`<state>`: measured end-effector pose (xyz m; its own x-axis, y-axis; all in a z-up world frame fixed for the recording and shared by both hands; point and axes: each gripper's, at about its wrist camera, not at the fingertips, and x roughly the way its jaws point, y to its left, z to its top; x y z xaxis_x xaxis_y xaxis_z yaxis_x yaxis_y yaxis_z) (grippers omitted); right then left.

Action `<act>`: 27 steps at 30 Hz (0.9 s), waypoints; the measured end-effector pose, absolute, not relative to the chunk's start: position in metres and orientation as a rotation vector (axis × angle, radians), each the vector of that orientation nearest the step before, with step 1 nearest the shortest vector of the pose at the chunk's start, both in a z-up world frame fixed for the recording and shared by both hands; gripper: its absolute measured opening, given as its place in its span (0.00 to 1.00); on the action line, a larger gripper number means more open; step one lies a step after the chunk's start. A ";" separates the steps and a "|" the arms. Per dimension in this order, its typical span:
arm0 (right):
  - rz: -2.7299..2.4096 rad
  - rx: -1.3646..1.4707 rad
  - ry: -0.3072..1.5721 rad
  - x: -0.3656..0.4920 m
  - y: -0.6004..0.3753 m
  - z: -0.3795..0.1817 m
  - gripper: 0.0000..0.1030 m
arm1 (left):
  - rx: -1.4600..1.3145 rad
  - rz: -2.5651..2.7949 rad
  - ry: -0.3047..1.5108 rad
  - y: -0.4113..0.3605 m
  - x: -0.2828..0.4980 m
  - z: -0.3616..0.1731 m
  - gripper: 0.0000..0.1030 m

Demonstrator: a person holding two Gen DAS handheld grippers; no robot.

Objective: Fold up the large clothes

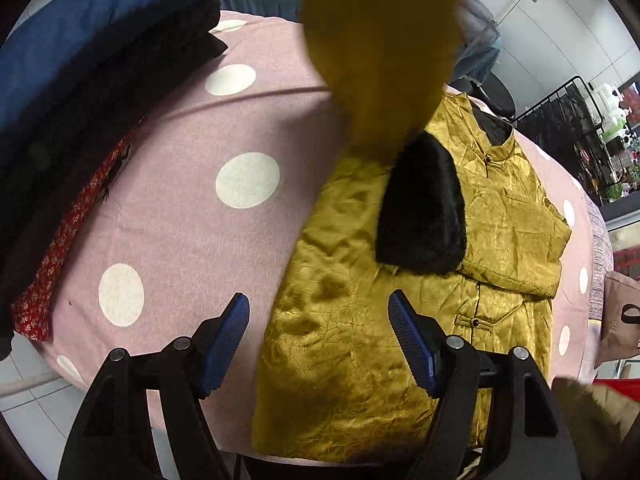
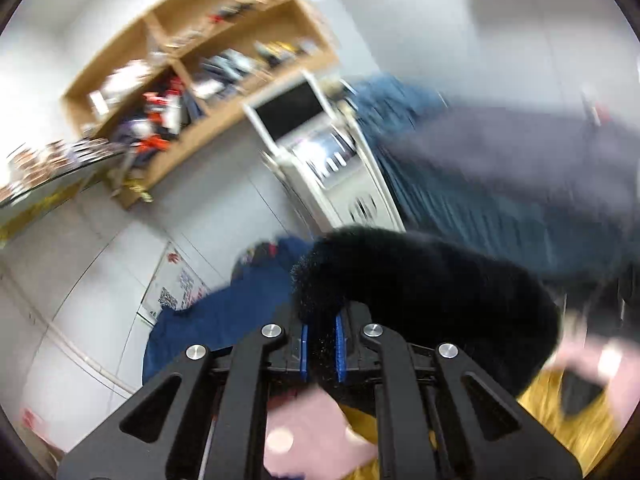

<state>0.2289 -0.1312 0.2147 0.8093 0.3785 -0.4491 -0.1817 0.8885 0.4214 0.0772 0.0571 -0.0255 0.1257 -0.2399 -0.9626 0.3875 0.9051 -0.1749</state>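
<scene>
Right wrist view showed my right gripper [image 2: 322, 354] clenched on the jacket's black fur cuff [image 2: 420, 300], lifting that sleeve to fold it. My left gripper [image 1: 320, 340] hung released above the gold jacket [image 1: 400, 280], spread on the dotted bed [image 1: 180, 200].

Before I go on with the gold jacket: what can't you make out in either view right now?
- Left wrist view: the jacket's upper left is hidden behind its raised sleeve.
- Right wrist view: motion blur smears the shelf.
- Right wrist view: the fur cuff hides the right gripper's fingertips.
</scene>
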 end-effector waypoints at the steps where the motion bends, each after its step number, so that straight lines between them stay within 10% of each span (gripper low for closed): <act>1: 0.293 0.320 0.531 0.227 -0.126 0.226 0.10 | 0.122 -0.456 1.373 0.058 0.077 -0.026 0.68; 27: -0.343 0.327 1.104 -0.008 -0.305 -0.050 0.11 | 0.240 -0.535 1.417 0.007 0.082 -0.051 0.68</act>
<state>-0.0079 -0.3050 -0.0498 0.4087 -0.1065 -0.9064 0.4262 0.9005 0.0864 0.0820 0.0067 -0.0511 0.0611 -0.2099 -0.9758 0.4880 0.8591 -0.1542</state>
